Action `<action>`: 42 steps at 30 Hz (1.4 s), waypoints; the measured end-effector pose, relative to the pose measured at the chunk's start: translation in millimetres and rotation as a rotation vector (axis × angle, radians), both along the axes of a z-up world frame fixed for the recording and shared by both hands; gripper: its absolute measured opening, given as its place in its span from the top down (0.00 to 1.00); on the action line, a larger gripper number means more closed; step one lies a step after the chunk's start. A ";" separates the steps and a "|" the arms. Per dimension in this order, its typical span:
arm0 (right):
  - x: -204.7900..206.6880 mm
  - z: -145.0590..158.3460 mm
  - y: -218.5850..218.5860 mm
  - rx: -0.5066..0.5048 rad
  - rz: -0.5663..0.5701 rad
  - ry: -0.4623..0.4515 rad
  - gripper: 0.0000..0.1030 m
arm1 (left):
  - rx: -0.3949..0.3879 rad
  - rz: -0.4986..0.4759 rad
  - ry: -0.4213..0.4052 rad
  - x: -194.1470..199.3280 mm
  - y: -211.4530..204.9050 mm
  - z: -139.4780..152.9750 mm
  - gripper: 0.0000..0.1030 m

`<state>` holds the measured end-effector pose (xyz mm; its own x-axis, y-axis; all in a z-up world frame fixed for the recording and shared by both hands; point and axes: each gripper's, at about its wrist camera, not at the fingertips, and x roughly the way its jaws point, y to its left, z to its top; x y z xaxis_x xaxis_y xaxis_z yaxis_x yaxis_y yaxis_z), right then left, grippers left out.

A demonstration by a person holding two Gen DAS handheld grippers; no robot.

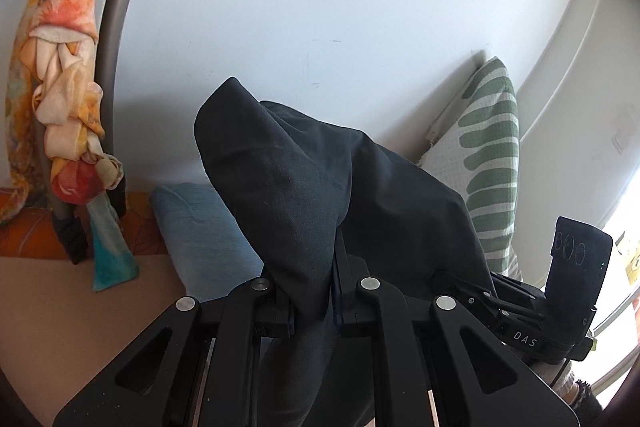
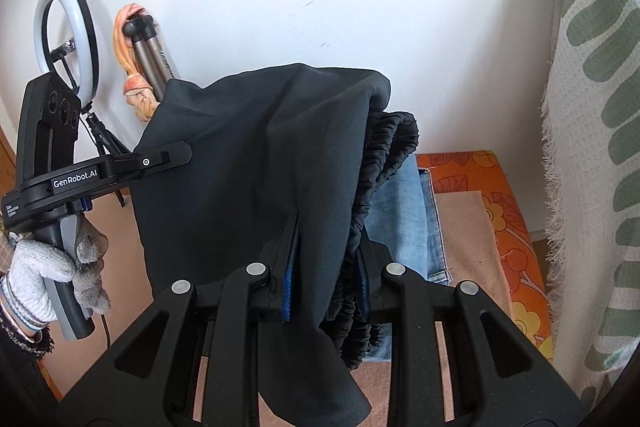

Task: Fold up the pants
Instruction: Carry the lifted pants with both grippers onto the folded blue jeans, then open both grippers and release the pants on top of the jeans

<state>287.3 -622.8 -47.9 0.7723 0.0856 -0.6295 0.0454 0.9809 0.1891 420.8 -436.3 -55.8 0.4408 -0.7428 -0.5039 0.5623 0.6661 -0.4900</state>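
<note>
Dark navy pants (image 1: 304, 179) hang bunched between my two grippers, lifted off the surface. My left gripper (image 1: 314, 279) is shut on a fold of the pants; the cloth covers its fingertips. My right gripper (image 2: 326, 247) is shut on the pants (image 2: 248, 155) by the gathered elastic waistband (image 2: 384, 163). The left gripper (image 2: 176, 155) shows in the right wrist view, clamped on the cloth's left edge. The right gripper's body (image 1: 532, 311) shows in the left wrist view behind the cloth.
Folded blue jeans (image 2: 408, 215) lie on a tan cloth (image 2: 468, 239) over an orange floral cover (image 2: 508, 195). A green-and-white striped pillow (image 1: 488, 163) leans against the white wall. A tripod with a knotted orange scarf (image 1: 68, 99) and a ring light (image 2: 66, 31) stand at the left.
</note>
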 end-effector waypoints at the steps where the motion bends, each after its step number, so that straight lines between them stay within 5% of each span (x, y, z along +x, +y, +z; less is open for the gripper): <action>1: 5.1 -4.8 -3.1 0.003 0.002 0.010 0.76 | 0.004 0.005 0.002 2.6 -0.8 -3.3 0.90; 13: 27.1 -38.3 -25.4 0.039 -0.008 0.107 0.72 | 0.116 0.051 0.010 12.8 -7.1 -22.0 0.84; 15: 27.1 -37.4 -26.3 0.028 -0.030 0.116 0.69 | 0.152 0.050 -0.002 9.7 -9.7 -20.1 0.74; 17: 25.2 -35.7 -28.6 0.020 -0.060 0.127 0.65 | 0.182 0.057 -0.010 8.5 -12.7 -18.4 0.51; 21: 17.5 -29.4 -32.1 0.010 -0.103 0.122 0.46 | 0.190 0.081 -0.023 6.9 -5.5 -13.9 0.45; 42: -63.4 40.7 24.4 -0.115 -0.154 0.030 0.15 | 0.158 0.075 -0.062 -81.6 49.4 43.8 0.36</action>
<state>223.9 -598.4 -7.1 0.7516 -0.1060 -0.6511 0.2004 0.9771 0.0722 339.2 -386.9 -12.0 0.5260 -0.6204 -0.5818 0.5342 0.7733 -0.3417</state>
